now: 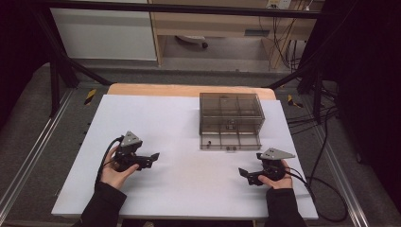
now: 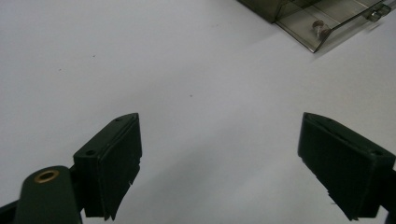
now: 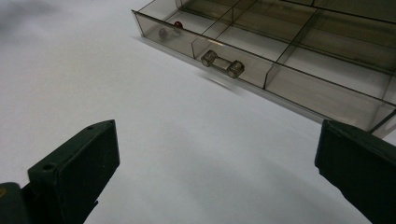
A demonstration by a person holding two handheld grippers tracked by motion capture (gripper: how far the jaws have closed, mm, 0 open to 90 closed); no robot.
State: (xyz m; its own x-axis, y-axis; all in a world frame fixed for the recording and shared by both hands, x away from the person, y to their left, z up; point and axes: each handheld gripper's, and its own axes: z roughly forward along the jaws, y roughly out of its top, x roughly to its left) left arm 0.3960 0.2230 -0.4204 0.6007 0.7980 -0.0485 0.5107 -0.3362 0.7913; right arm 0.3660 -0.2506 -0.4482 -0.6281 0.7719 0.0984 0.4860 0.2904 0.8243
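Both tongs gape wide and hold nothing: left gripper (image 1: pixel 150 157) lower left, right gripper (image 1: pixel 245 174) lower right; the drawer (image 1: pixel 230 141) juts from the clear box (image 1: pixel 231 113) upper centre; a careless reach could shove it.

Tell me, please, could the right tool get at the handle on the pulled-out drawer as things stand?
Probably yes. The right tool is open, and bare white table lies between it and the drawer handle, which faces it with nothing in front.
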